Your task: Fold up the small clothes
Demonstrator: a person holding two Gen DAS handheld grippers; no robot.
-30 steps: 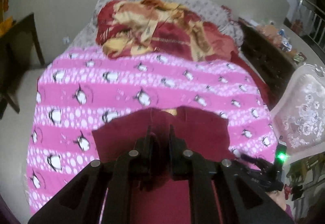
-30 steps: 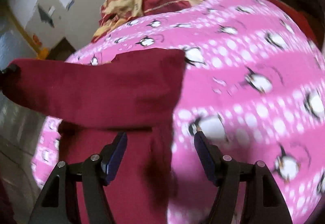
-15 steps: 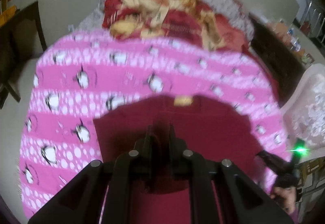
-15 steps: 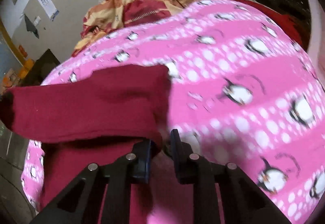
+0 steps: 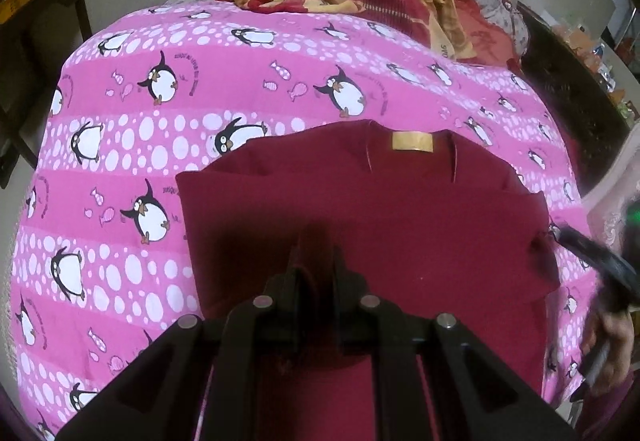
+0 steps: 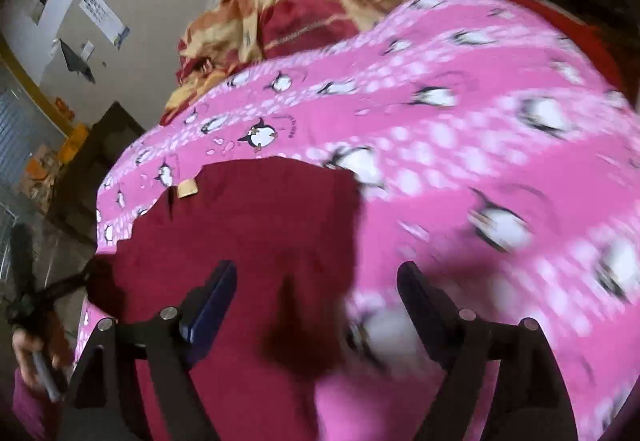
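While left gripper (image 5: 316, 261) pinches shirt (image 5: 400, 209), right gripper (image 6: 316, 281) gapes.

Under your left claw (image 5: 316, 265), which is black, you see a dark red garment (image 5: 400, 209) with a yellow label (image 5: 412, 141). The bed cover (image 5: 200, 89) beyond it is pink with white dots and black-and-white penguins.

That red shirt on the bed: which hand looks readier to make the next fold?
Probably the left. Its tongs are shut on the shirt, near its middle. The right tongs are open over the shirt's edge, holding nothing, so they would need to grab first.
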